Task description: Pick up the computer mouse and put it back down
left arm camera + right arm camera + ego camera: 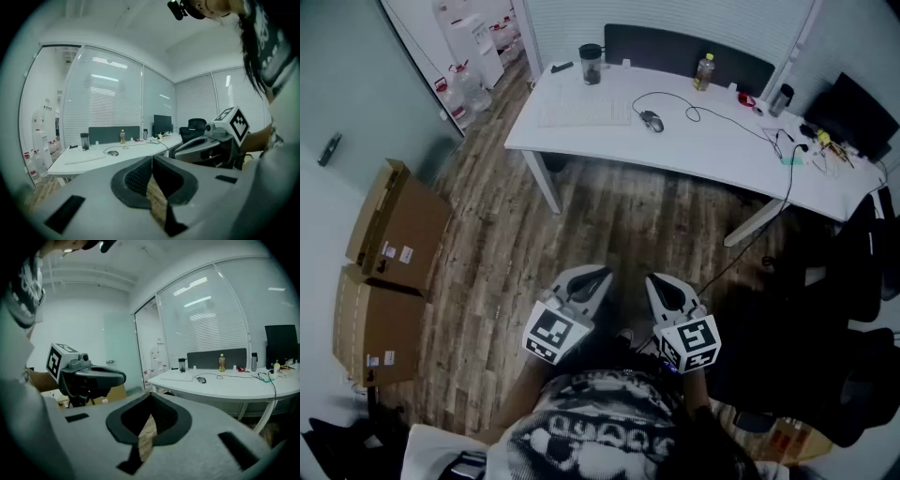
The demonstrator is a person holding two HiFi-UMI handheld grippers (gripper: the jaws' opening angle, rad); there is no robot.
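The dark computer mouse lies on the white desk far ahead of me, its cable looping to the right. It shows small in the left gripper view as the mouse and in the right gripper view as the mouse. My left gripper and right gripper are held side by side close to the body, well short of the desk. Both point slightly downward over the wooden floor. In each gripper's own view the left gripper and right gripper have their jaws together with nothing between them.
On the desk are a white keyboard, a dark cup, a drink bottle, tangled cables and a monitor. Cardboard boxes stand at the left, a black office chair at the right, water jugs at the far left.
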